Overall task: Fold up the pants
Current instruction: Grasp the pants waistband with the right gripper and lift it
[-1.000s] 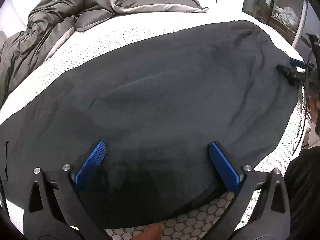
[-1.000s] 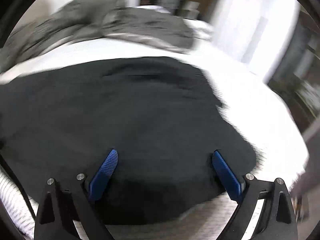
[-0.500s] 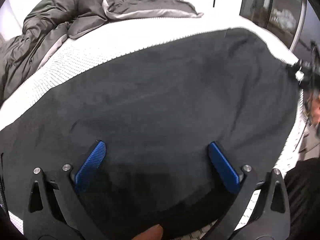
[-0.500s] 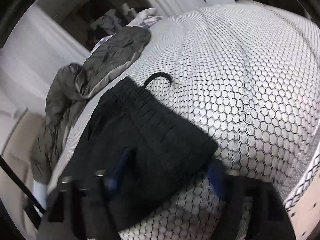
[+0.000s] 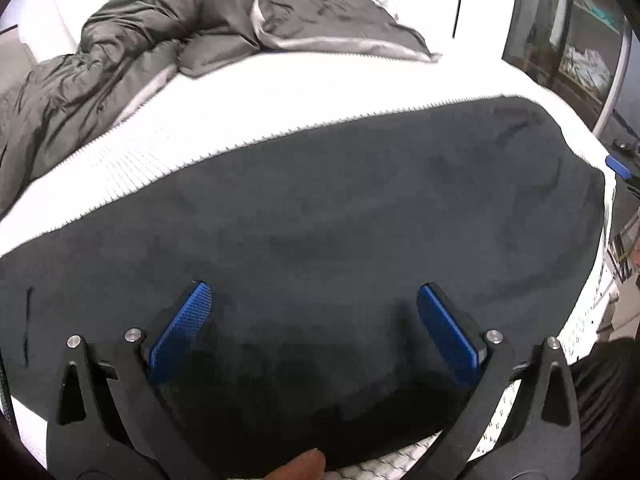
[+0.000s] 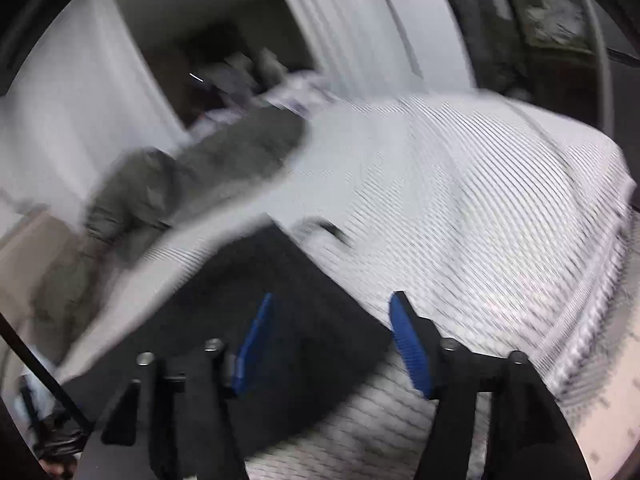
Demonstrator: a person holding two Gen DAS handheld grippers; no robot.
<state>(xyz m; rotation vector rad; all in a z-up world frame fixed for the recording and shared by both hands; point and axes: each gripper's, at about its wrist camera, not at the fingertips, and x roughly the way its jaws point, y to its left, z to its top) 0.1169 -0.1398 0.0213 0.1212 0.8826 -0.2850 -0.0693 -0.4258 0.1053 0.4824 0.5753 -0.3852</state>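
Observation:
Black pants (image 5: pixel 320 216) lie flat across a white mesh-patterned mattress (image 5: pixel 280 96). My left gripper (image 5: pixel 312 300) is open and empty, low over the pants' near edge. In the right wrist view, which is motion-blurred, my right gripper (image 6: pixel 332 312) is open, its jaws narrower than before, over the waistband corner of the pants (image 6: pixel 280 280). A black drawstring (image 6: pixel 328 228) lies on the mattress (image 6: pixel 480 200) just past that corner. The tip of the right gripper also shows at the far right edge of the left wrist view (image 5: pixel 618 166).
A crumpled grey duvet (image 5: pixel 140 40) is piled at the back left of the bed, also visible in the right wrist view (image 6: pixel 180 176). A shelf unit with clutter (image 5: pixel 580 40) stands at the right. The mattress edge drops off at the right.
The right gripper swung off the pants' middle to the waistband corner, and its jaws have narrowed. The left gripper shifted slightly forward over the pants and stayed open.

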